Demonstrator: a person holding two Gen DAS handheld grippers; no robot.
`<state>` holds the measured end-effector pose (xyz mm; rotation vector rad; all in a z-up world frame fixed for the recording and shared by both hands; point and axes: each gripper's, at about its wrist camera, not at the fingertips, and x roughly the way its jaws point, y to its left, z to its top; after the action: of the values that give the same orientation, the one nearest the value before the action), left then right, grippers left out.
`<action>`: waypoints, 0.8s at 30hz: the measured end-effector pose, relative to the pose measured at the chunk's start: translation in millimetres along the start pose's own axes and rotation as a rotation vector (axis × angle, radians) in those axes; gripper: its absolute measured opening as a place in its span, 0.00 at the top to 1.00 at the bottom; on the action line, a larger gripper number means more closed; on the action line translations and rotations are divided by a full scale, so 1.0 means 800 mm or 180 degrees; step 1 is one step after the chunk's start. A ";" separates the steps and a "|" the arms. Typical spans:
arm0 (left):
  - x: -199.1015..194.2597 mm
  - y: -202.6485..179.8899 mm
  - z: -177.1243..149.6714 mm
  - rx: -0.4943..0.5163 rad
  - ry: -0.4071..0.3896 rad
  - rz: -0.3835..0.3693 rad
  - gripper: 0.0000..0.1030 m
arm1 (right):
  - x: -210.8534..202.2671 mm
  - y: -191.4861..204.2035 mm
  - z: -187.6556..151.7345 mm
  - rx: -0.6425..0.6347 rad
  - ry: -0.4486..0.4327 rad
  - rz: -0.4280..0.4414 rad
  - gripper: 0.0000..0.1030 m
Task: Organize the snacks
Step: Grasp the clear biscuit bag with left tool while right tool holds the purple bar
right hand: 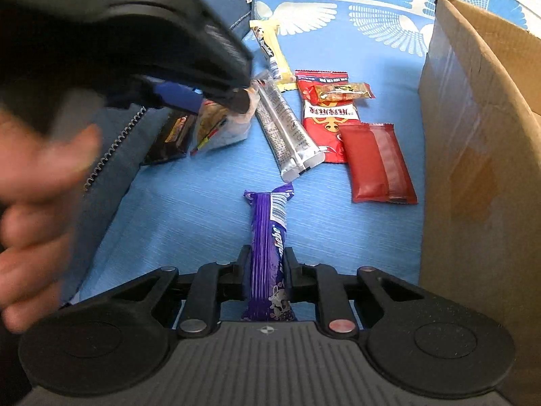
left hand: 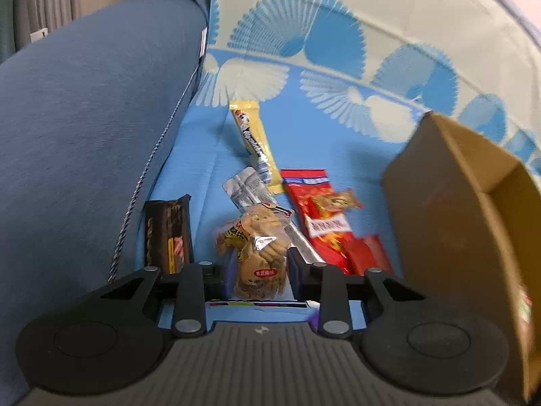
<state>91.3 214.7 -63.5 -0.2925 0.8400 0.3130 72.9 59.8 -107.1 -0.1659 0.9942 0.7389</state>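
left gripper (left hand: 258,270) clamps a biscuit pack (left hand: 257,250), right gripper (right hand: 267,270) clamps a purple bar (right hand: 268,237); six snacks still lie loose, box (right hand: 480,155) at 3 o'clock, contents unseen.

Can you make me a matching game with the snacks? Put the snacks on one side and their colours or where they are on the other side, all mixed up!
1. biscuit packet
2. wafer bar
3. long stick snack
4. cardboard box

A. purple, in the right gripper
B. brown, standing at the right edge
C. tan, in the left gripper
D. yellow, lying on the blue sheet

Pairs: 1-C, 2-A, 3-D, 4-B
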 end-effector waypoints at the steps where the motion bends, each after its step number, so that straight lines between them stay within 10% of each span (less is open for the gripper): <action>1: -0.013 0.003 -0.007 0.0021 -0.0039 -0.0048 0.69 | -0.001 0.000 0.000 0.0002 -0.0013 0.0018 0.82; 8: -0.074 0.013 -0.070 0.0400 -0.0164 -0.0171 0.71 | -0.020 0.005 -0.005 -0.0064 -0.0103 0.0032 0.82; 19: -0.080 0.052 -0.129 0.0102 -0.0063 -0.0461 0.66 | -0.055 0.021 -0.036 -0.0104 -0.0019 0.0069 0.82; 24: -0.077 0.062 -0.126 -0.0068 -0.0018 -0.0518 0.43 | -0.055 0.018 -0.046 -0.0063 0.0059 0.0076 0.82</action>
<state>-34.4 212.8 -86.6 -0.3775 0.8024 0.1709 23.3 32.9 -89.2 -0.1784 1.0082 0.7702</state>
